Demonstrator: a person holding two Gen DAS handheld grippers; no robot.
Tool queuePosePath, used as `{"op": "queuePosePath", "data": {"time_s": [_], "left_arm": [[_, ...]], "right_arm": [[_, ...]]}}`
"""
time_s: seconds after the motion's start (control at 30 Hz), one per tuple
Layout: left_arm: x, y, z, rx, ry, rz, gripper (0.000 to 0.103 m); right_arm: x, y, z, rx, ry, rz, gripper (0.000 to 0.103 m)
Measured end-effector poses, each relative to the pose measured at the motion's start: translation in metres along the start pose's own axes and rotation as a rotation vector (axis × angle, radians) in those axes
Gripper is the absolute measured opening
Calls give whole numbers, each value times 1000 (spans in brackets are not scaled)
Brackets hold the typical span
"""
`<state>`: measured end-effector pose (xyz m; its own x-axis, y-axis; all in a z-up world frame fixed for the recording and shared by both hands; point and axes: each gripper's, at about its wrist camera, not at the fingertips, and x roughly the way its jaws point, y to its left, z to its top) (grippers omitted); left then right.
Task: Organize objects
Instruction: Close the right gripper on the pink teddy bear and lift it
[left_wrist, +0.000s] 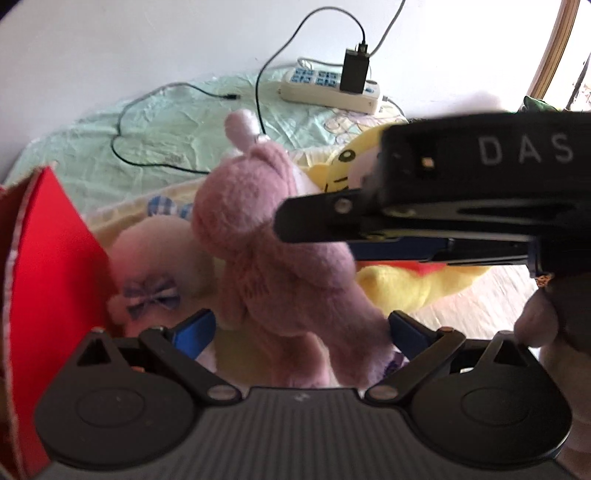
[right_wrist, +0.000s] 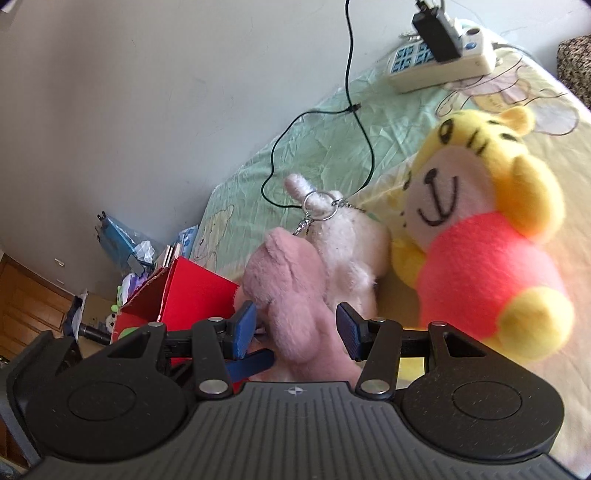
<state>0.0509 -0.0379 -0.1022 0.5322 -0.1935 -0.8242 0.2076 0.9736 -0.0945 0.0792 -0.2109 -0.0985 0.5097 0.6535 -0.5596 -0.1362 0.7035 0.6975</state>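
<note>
Now both grippers are at the pink plush (left_wrist: 280, 258), which lies on the bed (left_wrist: 166, 122) between the red box (left_wrist: 55, 258) and the yellow bear (right_wrist: 491, 236). The left gripper (left_wrist: 301, 332) has its jaws spread wide, with the legs of the plush between the blue pads (left_wrist: 195, 330) but not pressed. The right gripper (right_wrist: 295, 326) is also spread, one pad on each side of the pink body; the right pad looks apart from the fur, and I cannot say surely if the left pad touches.

To do this step well, I think only one gripper should close, on the thick middle of the body and not on an ear or a leg, because soft filling slips out of a weak pinch. The other gripper should move away first, since the two tools are crowded together. Then the plush can be lifted to the box, whose open side is just beside it.

The pink plush has short fuzzy fur and a long ear. Against it rests a white plush (right_wrist: 351, 247) with a metal key ring (right_wrist: 319, 205) and small chain. The bear is smooth fleece, round, with a red shirt. The box is stiff cardboard with raw edges. Farther away on the wrinkled green sheet lie a power strip (left_wrist: 328, 88) and a thin black cable (left_wrist: 147, 110).
</note>
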Motion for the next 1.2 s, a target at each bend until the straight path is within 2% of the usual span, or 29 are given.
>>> {"op": "queuePosePath", "data": {"time_s": [0.07, 0.17, 0.23, 0.33, 0.47, 0.53, 0.57, 0.8, 1.2], "left_arm": [[8, 5, 1, -16, 24, -23, 100], [14, 8, 2, -17, 36, -48, 99], [17, 6, 3, -7, 38, -47, 97], [22, 6, 4, -8, 45, -47, 92], [18, 5, 4, -13, 45, -62, 84], [14, 1, 3, -7, 45, -77, 74], [12, 0, 3, -4, 47, -85, 72], [-8, -19, -4, 20, 15, -65, 68], [-45, -56, -33, 57, -37, -53, 68]], "right_arm": [[7, 0, 2, -5, 16, -1, 51], [15, -2, 2, 8, 45, -5, 39], [17, -6, 2, 24, 49, -6, 37], [17, -7, 1, 36, 53, 6, 36], [9, 0, -4, -9, 44, 8, 33], [5, 2, -7, -14, 36, 9, 31], [2, 2, -8, -10, 34, 13, 30], [-21, 8, -25, -45, 10, 16, 30], [-56, 14, -55, -75, -18, 46, 31]]}}
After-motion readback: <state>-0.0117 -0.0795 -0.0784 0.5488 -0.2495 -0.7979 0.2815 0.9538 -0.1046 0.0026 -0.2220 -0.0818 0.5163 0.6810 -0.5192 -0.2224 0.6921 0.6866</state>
